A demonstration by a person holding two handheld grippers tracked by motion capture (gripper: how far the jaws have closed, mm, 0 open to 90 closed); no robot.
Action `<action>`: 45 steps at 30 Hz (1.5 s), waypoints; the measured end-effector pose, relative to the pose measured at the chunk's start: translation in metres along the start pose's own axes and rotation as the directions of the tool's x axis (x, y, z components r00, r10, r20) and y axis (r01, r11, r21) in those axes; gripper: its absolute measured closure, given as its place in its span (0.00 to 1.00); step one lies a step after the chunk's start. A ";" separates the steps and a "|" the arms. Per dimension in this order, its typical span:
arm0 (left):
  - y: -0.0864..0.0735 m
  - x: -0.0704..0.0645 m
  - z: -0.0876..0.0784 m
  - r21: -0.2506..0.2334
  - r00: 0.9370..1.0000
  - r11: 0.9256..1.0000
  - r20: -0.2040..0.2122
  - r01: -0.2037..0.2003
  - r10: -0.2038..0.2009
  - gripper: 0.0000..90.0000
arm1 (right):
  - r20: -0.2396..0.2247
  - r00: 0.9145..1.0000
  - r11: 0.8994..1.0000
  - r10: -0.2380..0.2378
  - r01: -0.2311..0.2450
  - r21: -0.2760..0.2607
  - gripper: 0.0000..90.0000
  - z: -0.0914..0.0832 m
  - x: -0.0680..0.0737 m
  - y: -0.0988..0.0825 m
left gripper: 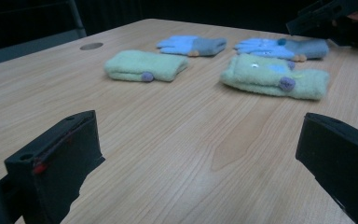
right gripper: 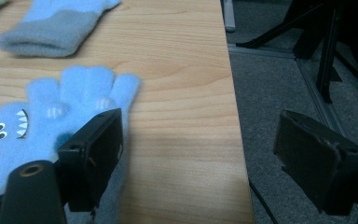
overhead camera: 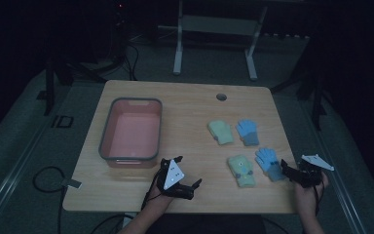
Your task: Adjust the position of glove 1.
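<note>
1. On the desk (overhead camera: 185,105) lie four small gloves: a near blue glove (overhead camera: 269,164) with a monster face close to the right edge, a near green glove (overhead camera: 241,170) just beside it, and a far green glove (overhead camera: 221,131) and a far blue glove (overhead camera: 247,131) farther from me. A pink tub (overhead camera: 131,133) with a grey rim stands well apart at the left.

2. My right claw (overhead camera: 287,170) stands open with nothing between its jaws, and its tip is right at the near blue glove's cuff end. One jaw sits over the glove's fingers (right gripper: 86,100) and the other hangs out past the desk's edge over the floor.

3. My left claw (overhead camera: 190,187) is open too and empty, low over bare wood near the front edge, pointing toward the gloves.

4. My judgement of the risk: closing from here, the right claw would pinch only air or a thin edge of fleece, because it straddles the desk's edge rather than the glove. A nudge could also slide the glove off the desk.

5. The right gripper view shows the glove's eyes and teeth (right gripper: 10,126). The left gripper view shows how thick the folded gloves lie and the purple pompom (left gripper: 287,83) on the near green one, while the high view gives the tub and the overall layout.
</note>
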State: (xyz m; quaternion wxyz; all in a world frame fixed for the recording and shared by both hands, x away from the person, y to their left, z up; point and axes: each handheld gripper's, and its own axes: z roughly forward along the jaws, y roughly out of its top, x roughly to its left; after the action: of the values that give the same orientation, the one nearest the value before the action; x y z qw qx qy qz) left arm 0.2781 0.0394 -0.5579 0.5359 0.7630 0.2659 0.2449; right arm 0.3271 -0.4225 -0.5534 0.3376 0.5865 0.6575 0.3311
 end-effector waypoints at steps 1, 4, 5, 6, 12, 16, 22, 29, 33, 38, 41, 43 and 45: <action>0.000 0.000 0.000 0.001 1.000 1.000 0.000 0.000 0.000 0.00 | -0.005 1.000 1.000 0.001 -0.001 0.003 0.17 0.000 0.000 0.000; 0.000 0.001 0.000 0.003 1.000 1.000 0.002 0.006 -0.006 0.00 | -0.027 0.999 0.999 0.024 -0.024 0.027 0.16 0.001 -0.003 0.000; 0.000 0.001 0.000 0.004 1.000 1.000 0.004 0.007 -0.007 0.00 | -0.032 0.999 0.999 0.041 -0.040 0.026 0.16 0.001 -0.005 0.000; 0.000 0.001 0.001 0.004 1.000 1.000 0.005 0.010 -0.010 0.00 | -0.034 0.998 0.998 0.056 -0.055 0.026 0.16 0.001 -0.006 0.000; 0.000 0.002 0.001 0.009 1.000 1.000 0.010 0.011 -0.011 0.00 | -0.040 0.997 0.997 0.067 -0.065 0.048 0.15 0.000 -0.009 -0.001; 0.000 0.002 0.001 0.009 1.000 1.000 0.012 0.010 -0.010 0.00 | -0.028 0.998 0.996 0.056 -0.053 0.072 0.14 -0.003 -0.004 0.006; 0.000 0.002 0.001 0.010 1.000 1.000 0.013 0.008 -0.008 0.00 | -0.017 0.999 0.998 0.044 -0.043 0.056 0.12 -0.012 0.000 0.024; 0.001 0.002 0.001 0.010 1.000 1.000 0.013 0.010 -0.011 0.00 | -0.046 0.999 1.000 0.012 -0.013 -0.002 0.12 -0.025 0.008 0.052; 0.000 0.002 0.001 0.009 1.000 1.000 0.012 0.008 -0.008 0.00 | -0.053 0.999 1.000 -0.002 0.001 -0.014 0.12 -0.027 0.013 0.068; 0.000 0.001 0.001 0.004 1.000 1.000 0.016 0.005 -0.005 0.00 | -0.072 0.997 1.000 0.003 -0.003 0.003 0.15 -0.026 0.017 0.084; 0.000 0.001 0.001 0.006 1.000 1.000 0.015 0.003 -0.003 0.00 | -0.078 0.997 1.000 -0.018 0.018 -0.005 0.15 -0.025 0.021 0.093; 0.000 0.001 0.001 0.005 1.000 1.000 0.014 0.006 -0.006 0.00 | -0.097 0.995 1.000 -0.029 0.028 -0.010 0.15 -0.025 0.025 0.099; 0.000 0.001 0.001 0.004 1.000 1.000 0.014 0.006 -0.006 0.00 | -0.099 0.994 0.999 -0.039 0.038 -0.011 0.15 -0.025 0.028 0.103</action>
State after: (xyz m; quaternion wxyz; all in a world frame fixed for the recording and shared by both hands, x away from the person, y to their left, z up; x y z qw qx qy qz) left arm 0.2795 0.0395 -0.5578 0.5369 0.7650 0.2648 0.2374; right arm 0.3603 -0.3865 -0.4558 0.3137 0.5551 0.6831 0.3562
